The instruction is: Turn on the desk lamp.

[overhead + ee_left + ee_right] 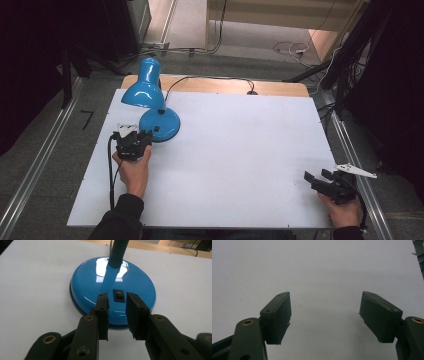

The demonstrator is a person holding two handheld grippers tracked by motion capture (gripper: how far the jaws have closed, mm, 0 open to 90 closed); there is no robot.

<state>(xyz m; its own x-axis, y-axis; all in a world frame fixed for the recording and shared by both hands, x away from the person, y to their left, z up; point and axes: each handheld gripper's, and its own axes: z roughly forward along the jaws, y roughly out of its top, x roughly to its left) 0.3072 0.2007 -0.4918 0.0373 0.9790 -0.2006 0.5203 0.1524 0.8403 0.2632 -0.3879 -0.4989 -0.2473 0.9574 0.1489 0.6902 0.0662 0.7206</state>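
Two grippers: the left gripper [134, 141] sits just in front of the blue lamp [150, 100]; the right gripper [325, 181] rests well apart at the counter's [240, 150] near right corner.
Lamp: upright near the far left of the white counter, its shade [145, 87] bent over the round base [112, 290], its cord [210, 79] running to the back edge.
Left gripper: jaws drawn in to a narrow gap, nothing between them, their tips hovering over the near edge of the base on either side of the black switch [119, 295].
Right gripper: jaws [325, 315] spread wide over bare counter, holding nothing.
Likely step: lining up to press the switch, judging by the aim.
Risk, aim: the gap straddles the switch, so a straight push could land both tips on the glossy base and miss the rocker.
Risk, slip: the domed base looks slick; a tip could skid off it.
Risk, shove: a push along the counter rather than downward could slide the light lamp backward, since the other hand steadies nothing.
Left gripper view: gives the switch and how the tips line up with it.
High view: gives the shade, the cord and both hands' places; there the switch is a tiny dark mark.
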